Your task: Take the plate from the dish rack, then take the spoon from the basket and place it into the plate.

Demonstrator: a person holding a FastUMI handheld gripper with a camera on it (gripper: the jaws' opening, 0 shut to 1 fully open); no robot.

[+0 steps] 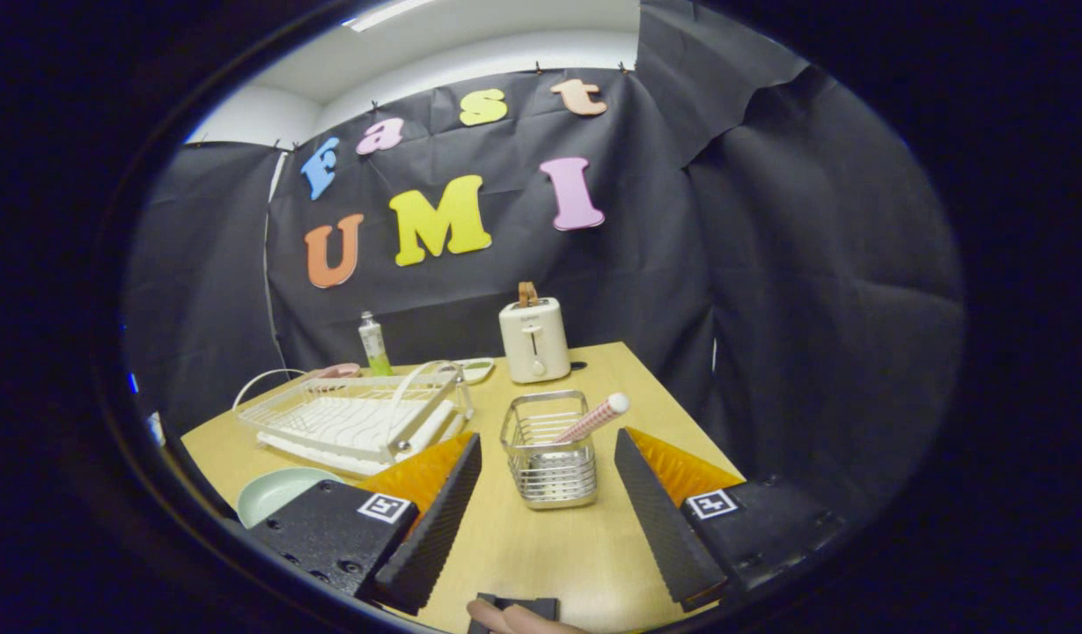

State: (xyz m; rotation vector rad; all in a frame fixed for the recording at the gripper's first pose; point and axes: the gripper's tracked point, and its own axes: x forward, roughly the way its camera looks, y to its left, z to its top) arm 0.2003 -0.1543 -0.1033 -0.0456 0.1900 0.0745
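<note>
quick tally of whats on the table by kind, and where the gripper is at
dish rack: 1
wire basket: 1
spoon, leaning in the basket: 1
green plate: 1
toaster: 1
tube bottle: 1
small dishes behind the rack, one pink, one pale: 2
Total: 8
The gripper is open, the basket just ahead between its fingers.

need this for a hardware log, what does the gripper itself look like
The gripper has two black wedge-shaped fingers with ribbed inner pads and orange outer sides. Each sits on a black block with small screws and a square black-and-white marker. The fingers stand open. No cables or sleeves are visible.
</note>
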